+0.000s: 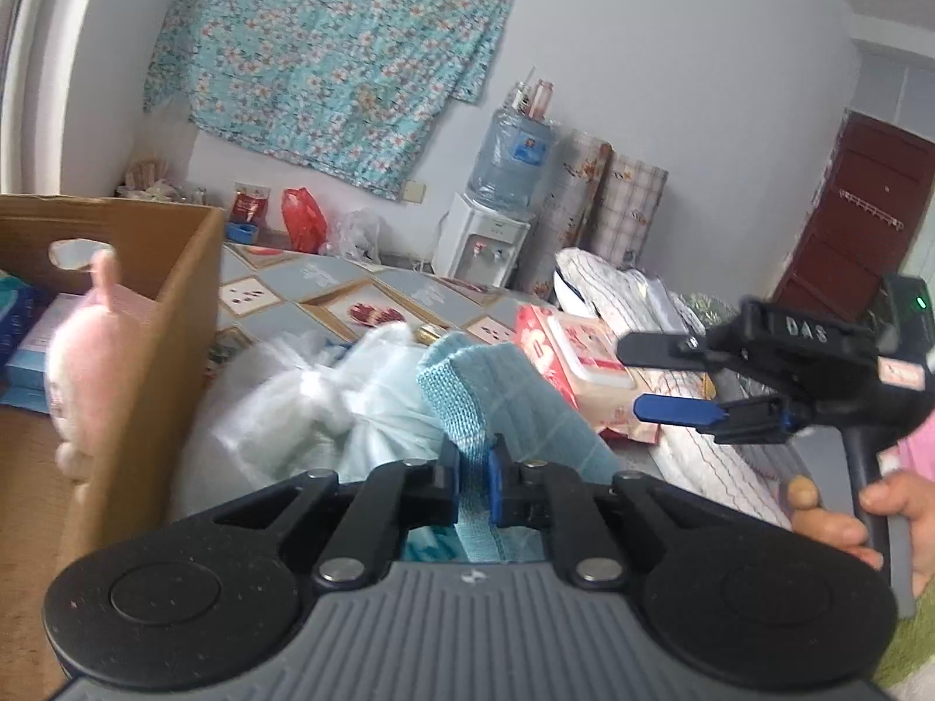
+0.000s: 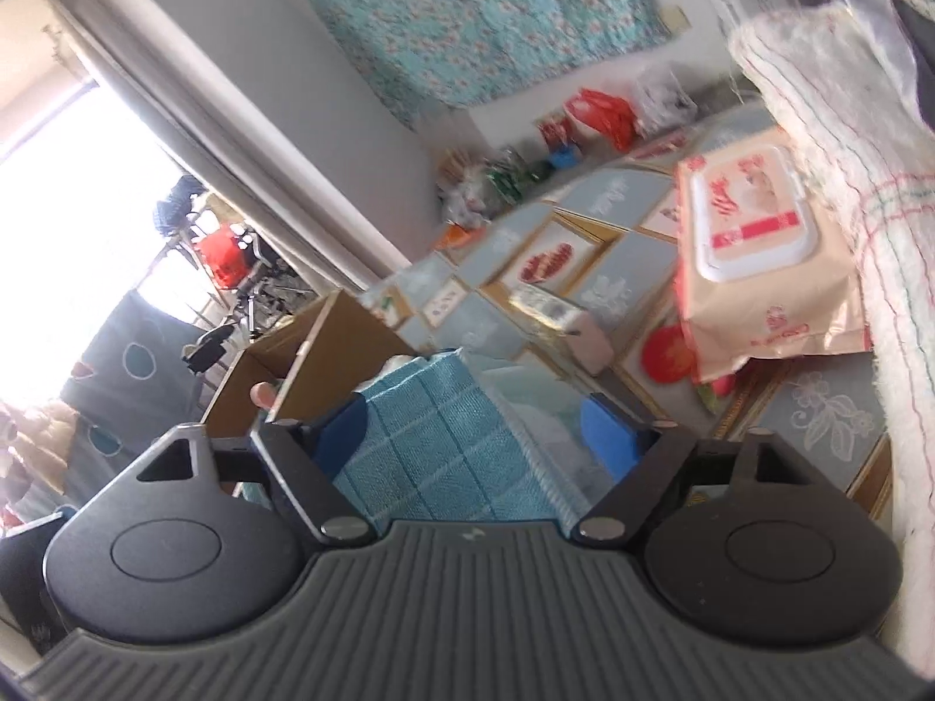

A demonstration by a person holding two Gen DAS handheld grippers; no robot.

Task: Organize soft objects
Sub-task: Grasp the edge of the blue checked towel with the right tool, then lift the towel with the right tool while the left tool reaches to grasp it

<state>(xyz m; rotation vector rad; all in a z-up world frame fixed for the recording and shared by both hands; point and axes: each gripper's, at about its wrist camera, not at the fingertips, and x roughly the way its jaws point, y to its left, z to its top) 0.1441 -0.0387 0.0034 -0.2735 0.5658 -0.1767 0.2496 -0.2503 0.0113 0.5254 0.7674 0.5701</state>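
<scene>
Between my left gripper's [image 1: 474, 482] pads the blue cloth [image 1: 461, 403] is pinched tight along one folded edge. Right gripper [image 1: 637, 377] stands apart, wide, nothing pressed; cloth lies between its fingers [image 2: 608, 429] untouched. Risk: a thin edge grip may slip, or the cloth may drag the white bag [image 1: 304, 403] along when lifted. Further off, the box [image 1: 169, 304] holds a pink plush [image 1: 93, 344]. Left view alone shows the plush and my hand [image 1: 865, 517]; right view alone shows the wipes pack [image 2: 759, 245] lid and the window.
</scene>
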